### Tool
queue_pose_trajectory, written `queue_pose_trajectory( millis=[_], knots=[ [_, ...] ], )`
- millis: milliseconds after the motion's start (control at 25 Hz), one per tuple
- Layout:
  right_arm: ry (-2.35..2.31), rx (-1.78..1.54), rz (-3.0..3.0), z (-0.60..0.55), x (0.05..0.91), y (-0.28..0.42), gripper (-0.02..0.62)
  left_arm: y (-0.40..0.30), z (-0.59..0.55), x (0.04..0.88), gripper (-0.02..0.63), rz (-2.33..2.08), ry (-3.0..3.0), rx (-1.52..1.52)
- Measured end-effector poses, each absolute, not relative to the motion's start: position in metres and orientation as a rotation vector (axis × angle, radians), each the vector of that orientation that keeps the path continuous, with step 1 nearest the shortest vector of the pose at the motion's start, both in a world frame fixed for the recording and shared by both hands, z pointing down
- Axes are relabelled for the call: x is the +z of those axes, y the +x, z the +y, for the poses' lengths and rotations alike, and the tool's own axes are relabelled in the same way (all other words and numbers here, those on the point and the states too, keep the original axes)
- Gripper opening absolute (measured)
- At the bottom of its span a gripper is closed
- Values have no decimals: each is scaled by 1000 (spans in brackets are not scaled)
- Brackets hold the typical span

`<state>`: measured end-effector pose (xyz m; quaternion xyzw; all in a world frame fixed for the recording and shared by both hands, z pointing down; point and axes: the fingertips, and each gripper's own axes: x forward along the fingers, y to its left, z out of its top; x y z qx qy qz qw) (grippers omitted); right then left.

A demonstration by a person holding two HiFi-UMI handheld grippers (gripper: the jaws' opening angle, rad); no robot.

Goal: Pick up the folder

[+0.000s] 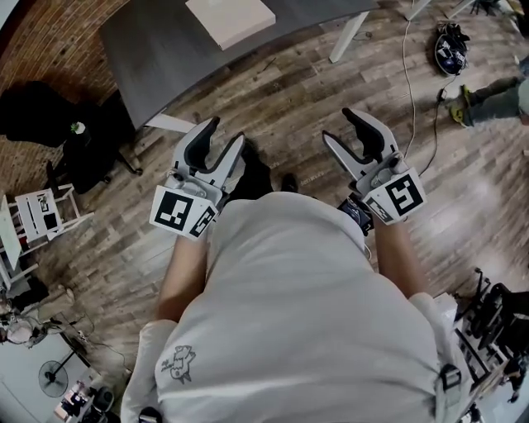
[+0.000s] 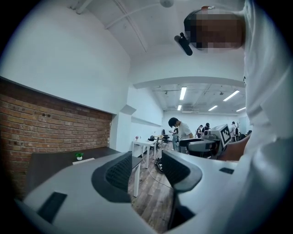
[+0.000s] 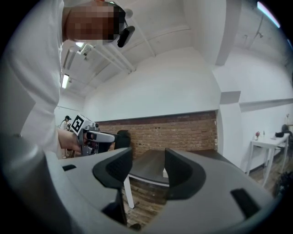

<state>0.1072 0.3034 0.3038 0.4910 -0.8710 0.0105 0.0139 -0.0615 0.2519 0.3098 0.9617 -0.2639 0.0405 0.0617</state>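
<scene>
The folder [image 1: 230,21] lay on the tabletop [image 1: 157,66]. The left tool [image 1: 223,140] and the right tool [image 1: 337,128] were side by side above the floor [image 1: 281,103], short of the tabletop.

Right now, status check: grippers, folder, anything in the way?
Left gripper open, empty; right gripper open, empty. Folder flat on grey table ahead, untouched. Nothing in the way.

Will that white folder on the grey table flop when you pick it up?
Probably a little: the folder looks thin and flat, so it may bend if lifted by one edge. Being thin, it seems light. Lying flush on the smooth table, it might slide rather than lift.
</scene>
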Motion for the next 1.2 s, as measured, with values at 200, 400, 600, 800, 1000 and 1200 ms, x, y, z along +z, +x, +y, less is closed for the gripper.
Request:
queue_pose_trajectory(
  millis=[200, 400, 600, 800, 1000, 1200],
  knots=[
    [1577, 38, -2676, 300, 305, 122, 232, -44, 236, 313, 202, -746, 2906, 111],
    [1609, 52, -2646, 283, 307, 130, 232, -28, 213, 319, 202, -700, 2909, 129],
    [1605, 53, -2637, 248, 309, 135, 232, -20, 179, 323, 204, -691, 2904, 129],
    [1601, 67, -2637, 194, 311, 131, 232, -29, 128, 325, 204, -709, 2888, 132],
    [1573, 50, -2612, 130, 309, 125, 235, -36, 74, 328, 207, -703, 2868, 128],
    [1574, 53, -2592, 79, 304, 117, 238, -49, 27, 325, 207, -691, 2858, 120]
  ],
)
